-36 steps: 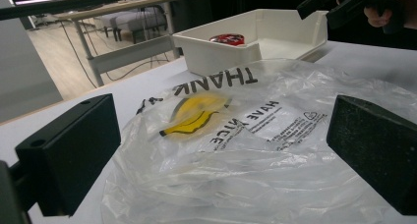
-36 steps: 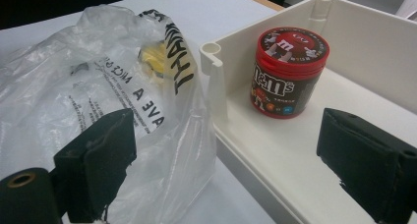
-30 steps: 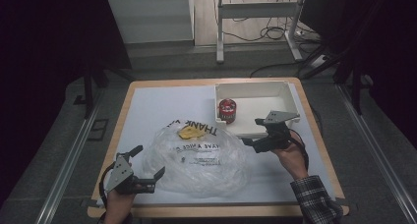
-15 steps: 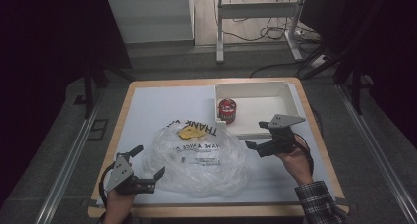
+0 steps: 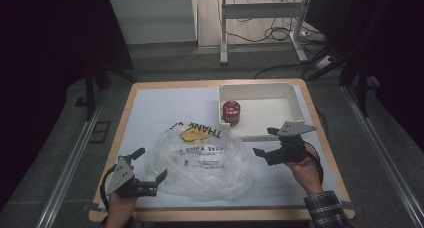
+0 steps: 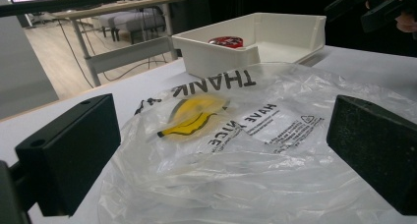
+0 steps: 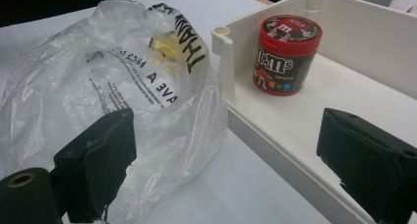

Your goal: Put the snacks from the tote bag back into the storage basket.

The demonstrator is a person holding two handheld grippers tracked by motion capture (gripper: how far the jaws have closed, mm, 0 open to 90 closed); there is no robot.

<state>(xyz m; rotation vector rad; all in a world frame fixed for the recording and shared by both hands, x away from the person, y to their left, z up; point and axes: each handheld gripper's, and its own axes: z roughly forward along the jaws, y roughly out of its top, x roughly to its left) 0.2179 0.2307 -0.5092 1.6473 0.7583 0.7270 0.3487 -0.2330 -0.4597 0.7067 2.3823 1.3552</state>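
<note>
A crumpled plastic bag [image 5: 200, 160] sprawls across the lower centre of the high view, left gripper [image 5: 150, 174] at its lower-left edge and right gripper [image 5: 264, 142] just right, both gaping and holding nothing, left nearer.

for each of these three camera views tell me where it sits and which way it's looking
High view: above the table's near edge, looking forward and down; forearms, left gripper and right gripper show.
Left gripper view: on the left gripper, facing across the plastic bag to the white tray.
Right gripper view: on the right gripper, facing bag, tray and candy tub.
All share bag and tray.
</note>
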